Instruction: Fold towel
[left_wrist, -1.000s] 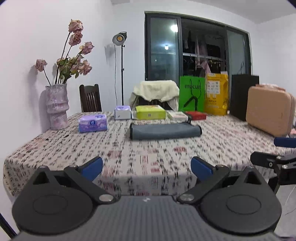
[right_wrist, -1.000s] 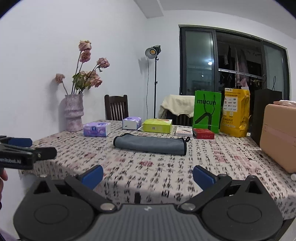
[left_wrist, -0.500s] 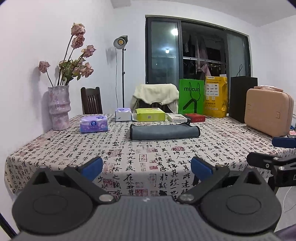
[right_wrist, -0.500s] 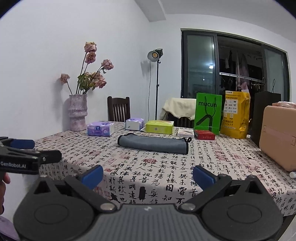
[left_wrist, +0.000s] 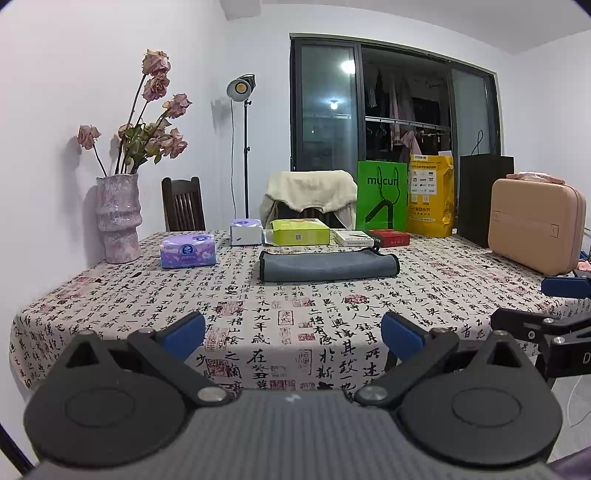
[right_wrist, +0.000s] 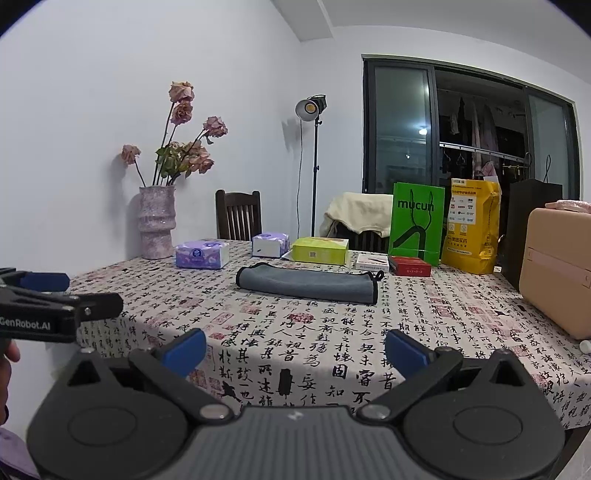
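Note:
A grey towel (left_wrist: 328, 265) lies folded into a long flat strip on the patterned tablecloth (left_wrist: 280, 310), near the table's middle; it also shows in the right wrist view (right_wrist: 308, 282). My left gripper (left_wrist: 293, 334) is open and empty, held off the table's near edge, well short of the towel. My right gripper (right_wrist: 295, 349) is open and empty, also off the near edge. Each gripper shows at the side of the other's view: the right one (left_wrist: 554, 306) and the left one (right_wrist: 55, 299).
On the table stand a vase with dried roses (left_wrist: 118, 218), purple tissue packs (left_wrist: 188, 251), a green box (left_wrist: 299, 232), small flat boxes (left_wrist: 373, 238), green (left_wrist: 382, 201) and yellow (left_wrist: 430, 201) bags, and a beige case (left_wrist: 535, 221). Chairs and a lamp stand behind.
Both grippers have pulled back from the table and away from the towel, so more of the tablecloth's hanging front edge shows. The towel has not moved.

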